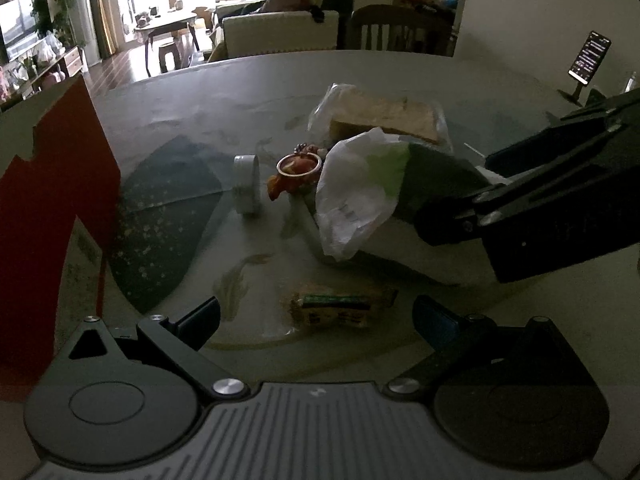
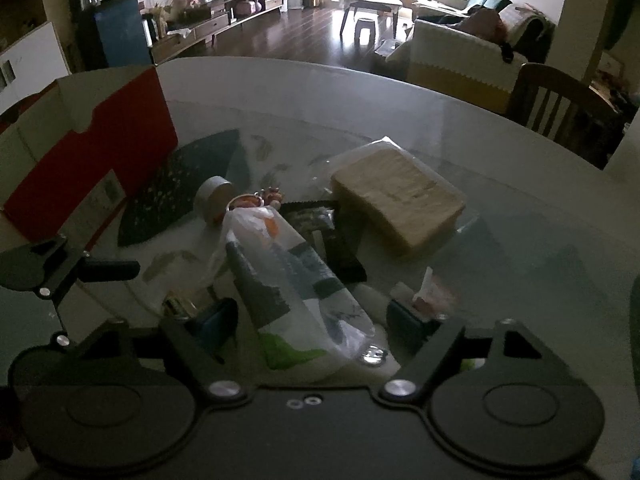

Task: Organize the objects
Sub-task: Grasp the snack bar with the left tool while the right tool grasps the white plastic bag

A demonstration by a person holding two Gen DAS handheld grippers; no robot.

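Observation:
Low in the left wrist view, my left gripper [image 1: 322, 320] is open over a small yellow-green snack packet [image 1: 340, 310] that lies on the glass table [image 1: 192, 92] between its fingertips. A clear plastic pack with green and white print [image 2: 292, 288] lies lengthwise between the fingers of my right gripper [image 2: 314, 320]. Those fingers stand wide apart on either side of it, open. The left wrist view shows the same pack [image 1: 360, 188] reaching from the right gripper [image 1: 452, 196] toward a keyring with an orange charm [image 1: 298, 170] and a tape roll [image 1: 247, 184].
Bagged bread [image 2: 396, 196] sits behind the pack, and a black packet [image 2: 340, 248] lies partly under it. A small red-white sachet [image 2: 428, 292] is by the right finger. A tall red box [image 1: 52, 208] stands at the left. A phone on a stand [image 1: 588, 60] is at the far right.

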